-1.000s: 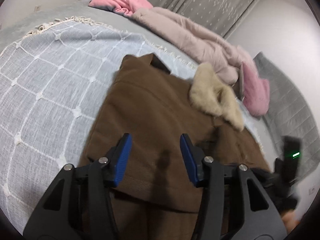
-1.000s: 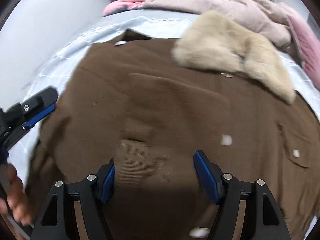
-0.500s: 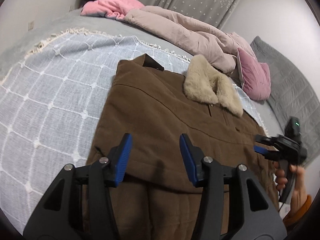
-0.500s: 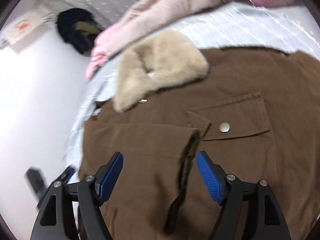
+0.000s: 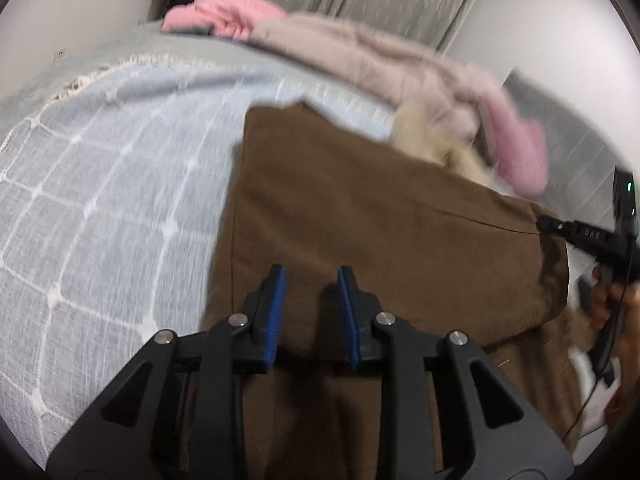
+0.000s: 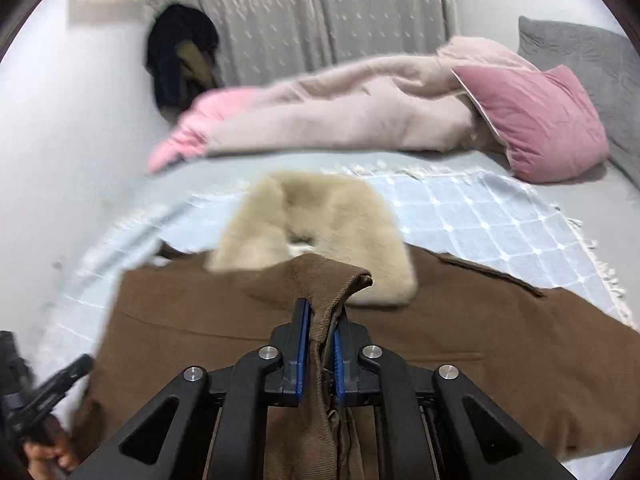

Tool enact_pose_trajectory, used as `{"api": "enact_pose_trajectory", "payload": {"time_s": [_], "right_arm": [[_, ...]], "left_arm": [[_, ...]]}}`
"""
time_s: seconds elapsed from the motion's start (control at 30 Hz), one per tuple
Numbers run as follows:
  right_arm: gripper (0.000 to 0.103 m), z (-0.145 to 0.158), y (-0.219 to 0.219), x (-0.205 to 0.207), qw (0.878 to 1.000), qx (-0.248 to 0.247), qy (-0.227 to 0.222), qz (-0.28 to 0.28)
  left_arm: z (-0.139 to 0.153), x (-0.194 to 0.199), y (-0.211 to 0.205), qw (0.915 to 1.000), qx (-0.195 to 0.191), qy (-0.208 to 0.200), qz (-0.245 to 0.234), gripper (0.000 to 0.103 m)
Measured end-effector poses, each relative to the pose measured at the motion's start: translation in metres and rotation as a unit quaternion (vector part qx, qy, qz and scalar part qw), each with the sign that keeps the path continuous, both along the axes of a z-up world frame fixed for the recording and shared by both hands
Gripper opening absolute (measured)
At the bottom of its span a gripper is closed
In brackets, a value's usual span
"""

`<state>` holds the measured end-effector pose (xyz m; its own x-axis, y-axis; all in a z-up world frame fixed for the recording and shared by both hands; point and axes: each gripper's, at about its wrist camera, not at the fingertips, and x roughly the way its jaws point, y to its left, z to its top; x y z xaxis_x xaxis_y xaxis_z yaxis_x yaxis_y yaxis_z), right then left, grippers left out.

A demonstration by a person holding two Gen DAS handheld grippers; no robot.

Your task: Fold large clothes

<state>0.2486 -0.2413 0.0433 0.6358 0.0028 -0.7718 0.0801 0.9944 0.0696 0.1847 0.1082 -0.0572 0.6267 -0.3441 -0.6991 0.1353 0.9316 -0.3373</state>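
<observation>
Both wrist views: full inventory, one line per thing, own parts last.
brown coat: 1, on blanket, edge lifted
fur collar: 1, beige, coat's far end
checked blanket: 1, pale blue, under coat
padded jacket: 1, pale pink, behind
pillow: 1, pink, far right
dark garment: 1, black, by curtain
left tongs: closing, pads not yet pressing the coat
right tongs: closing on coat edge
hand: 1, lower left, on the left tongs
</observation>
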Motion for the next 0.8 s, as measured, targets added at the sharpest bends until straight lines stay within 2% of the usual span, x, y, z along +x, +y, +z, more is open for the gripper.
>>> {"api": "enact_pose_trajectory", "payload": {"time_s": [0.07,0.1,0.17,0.2,0.23,0.3,0.37,0.4,0.43,0.5,0.57,0.67,0.73,0.8], "right_arm": [[0.021,-0.021,-0.003,0.007,0.999,-0.019,0.043,-0.012],[0.021,-0.028,-0.007,0.002,0.999,-0.011,0.041,-0.025],[0.033,-0.03,-0.018,-0.022,0.999,0.042,0.015,-0.014],[0.051,-0.034,-0.019,-0.033,0.999,0.052,0.012,-0.006],[0.055,-0.042,-0.015,-0.037,0.999,0.036,0.02,0.002],[0.055,-0.072,-0.007,-0.04,0.995,-0.047,0.083,0.01],[0.055,-0.076,-0.017,-0.051,0.997,-0.025,0.078,0.009],[0.058,-0.07,-0.023,-0.057,0.997,-0.008,0.075,-0.003],[0.058,-0.063,-0.032,-0.066,0.997,0.015,0.071,-0.018],[0.06,-0.048,-0.05,-0.087,0.997,0.053,0.052,-0.024],[0.066,-0.036,-0.073,-0.109,0.997,0.053,0.033,-0.043],[0.075,-0.027,-0.122,-0.146,0.993,0.066,0.014,-0.101],[0.077,-0.023,-0.155,-0.164,0.986,0.081,0.009,-0.148],[0.077,-0.024,-0.201,-0.192,0.971,0.094,0.003,-0.218]], "left_arm": [[-0.002,0.0,-0.002,1.0,0.009,0.002,0.001,0.029],[-0.001,-0.001,-0.003,0.9999,0.013,0.0,0.001,0.029],[-0.001,0.0,-0.005,0.9997,0.023,0.0,0.0,0.029],[-0.003,-0.001,-0.007,0.9995,0.031,-0.002,-0.001,0.029],[-0.004,-0.002,-0.01,0.9991,0.042,-0.004,-0.002,0.029],[-0.003,-0.003,-0.014,0.9984,0.056,-0.004,-0.001,0.029],[0.005,-0.008,-0.018,0.9971,0.076,0.0,0.008,0.031],[0.011,-0.012,-0.02,0.9968,0.08,0.0,0.009,0.043],[0.02,-0.019,-0.024,0.9967,0.081,-0.004,0.006,0.063],[0.034,-0.032,-0.028,0.9964,0.082,-0.019,0.006,0.085],[0.047,-0.045,-0.035,0.9958,0.087,-0.027,0.007,0.088],[0.055,-0.058,-0.042,0.9959,0.09,0.0,0.005,0.09],[0.059,-0.066,-0.045,0.9966,0.081,0.015,0.003,0.092],[0.063,-0.076,-0.046,0.9972,0.069,0.028,0.004,0.092]]}}
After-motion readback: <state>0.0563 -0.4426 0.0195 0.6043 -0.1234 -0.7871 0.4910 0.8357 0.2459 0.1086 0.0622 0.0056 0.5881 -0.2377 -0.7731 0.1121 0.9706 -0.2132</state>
